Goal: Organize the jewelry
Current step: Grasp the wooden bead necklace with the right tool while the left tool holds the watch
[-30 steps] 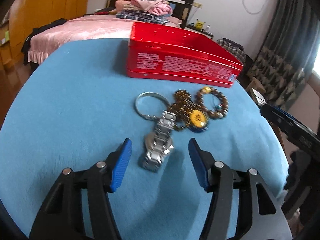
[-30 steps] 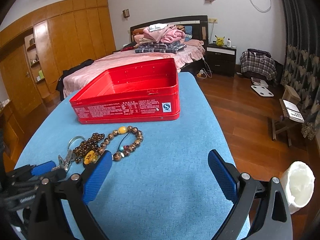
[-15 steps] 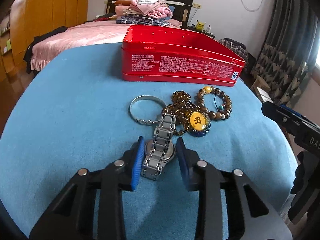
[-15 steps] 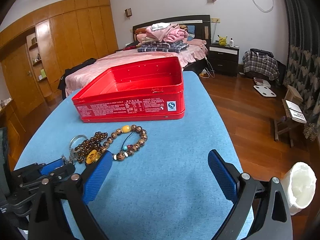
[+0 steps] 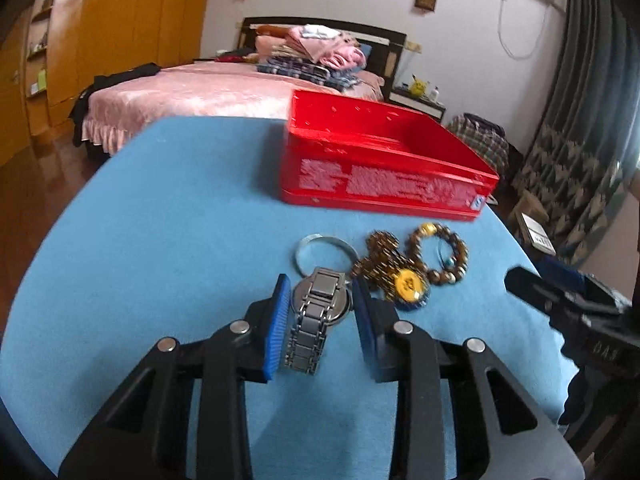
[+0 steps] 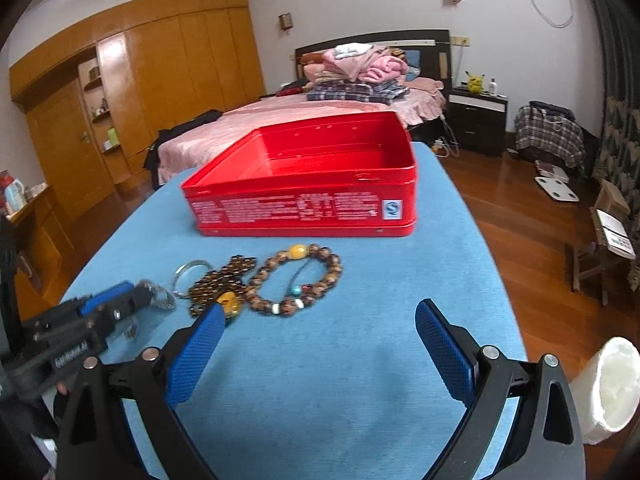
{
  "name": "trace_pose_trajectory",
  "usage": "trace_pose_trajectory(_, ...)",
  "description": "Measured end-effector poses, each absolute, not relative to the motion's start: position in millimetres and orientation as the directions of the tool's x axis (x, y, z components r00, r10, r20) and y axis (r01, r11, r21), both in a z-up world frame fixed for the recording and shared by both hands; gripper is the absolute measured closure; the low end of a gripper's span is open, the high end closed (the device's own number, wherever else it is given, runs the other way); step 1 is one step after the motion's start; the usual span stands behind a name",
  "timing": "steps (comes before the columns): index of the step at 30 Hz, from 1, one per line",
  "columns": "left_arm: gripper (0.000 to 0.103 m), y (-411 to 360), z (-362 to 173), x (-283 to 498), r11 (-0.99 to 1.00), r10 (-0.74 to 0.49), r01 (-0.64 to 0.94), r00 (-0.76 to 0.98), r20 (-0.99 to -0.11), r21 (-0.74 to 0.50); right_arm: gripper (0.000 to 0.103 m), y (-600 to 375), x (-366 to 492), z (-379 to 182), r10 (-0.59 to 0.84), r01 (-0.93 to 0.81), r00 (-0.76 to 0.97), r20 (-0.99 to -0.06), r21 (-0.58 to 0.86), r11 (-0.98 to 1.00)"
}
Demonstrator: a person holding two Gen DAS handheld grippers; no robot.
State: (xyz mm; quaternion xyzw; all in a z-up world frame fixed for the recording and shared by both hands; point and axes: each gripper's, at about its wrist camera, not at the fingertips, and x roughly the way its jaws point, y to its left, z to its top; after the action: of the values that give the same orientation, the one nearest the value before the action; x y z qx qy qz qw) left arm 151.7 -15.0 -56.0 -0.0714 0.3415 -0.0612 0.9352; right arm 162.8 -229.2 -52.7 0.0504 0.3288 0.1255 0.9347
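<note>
Left wrist view: the metal watch (image 5: pixel 316 314) sits between the blue pads of the left gripper (image 5: pixel 322 304), which is closed onto its round case, both pads against the rim. Its link band runs lengthwise back toward the camera, the case at the far end. Just beyond lie a silver bangle (image 5: pixel 324 250), a dark bead necklace with a yellow pendant (image 5: pixel 406 284) and a brown bead bracelet (image 5: pixel 438 252), all on the blue table (image 5: pixel 160 220). Farther back stands the open red tin (image 5: pixel 384 164). The right gripper (image 6: pixel 320 348) hovers wide apart over bare cloth, holding nothing, near the bracelet.
</note>
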Motion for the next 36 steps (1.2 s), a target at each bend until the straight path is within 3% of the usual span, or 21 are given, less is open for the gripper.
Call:
trace_pose_trajectory(15, 0.07, -3, -80, 148, 0.977, -0.178, 0.037, 0.692, -0.7, -0.212, 0.009, -227, 168, -59, 0.25, -0.185, 0.74, -0.625, 0.169, 0.968)
trace_pose_trajectory(22, 0.059, -12, -82, 151, 0.981, -0.164, 0.047, 0.707, -0.688, -0.186, 0.009, -229, 169, -59, 0.249, -0.181, 0.742, -0.623, 0.172, 0.968)
trace_pose_trajectory(26, 0.064, -14, -83, 152, 0.986, -0.146, 0.045, 0.71, -0.689, -0.163, 0.009, -229, 170, -60, 0.25, -0.18, 0.74, -0.624, 0.174, 0.968)
trace_pose_trajectory(27, 0.073, -14, -84, 153, 0.986, -0.143, 0.043, 0.71, -0.69, -0.161, 0.009, -229, 171, -60, 0.251, -0.181, 0.74, -0.624, 0.176, 0.968)
trace_pose_trajectory(36, 0.074, -8, -78, 154, 0.98, -0.154, 0.027, 0.724, -0.673, -0.195, 0.012, -218, 182, -61, 0.262, -0.198, 0.723, -0.639, 0.172, 0.965)
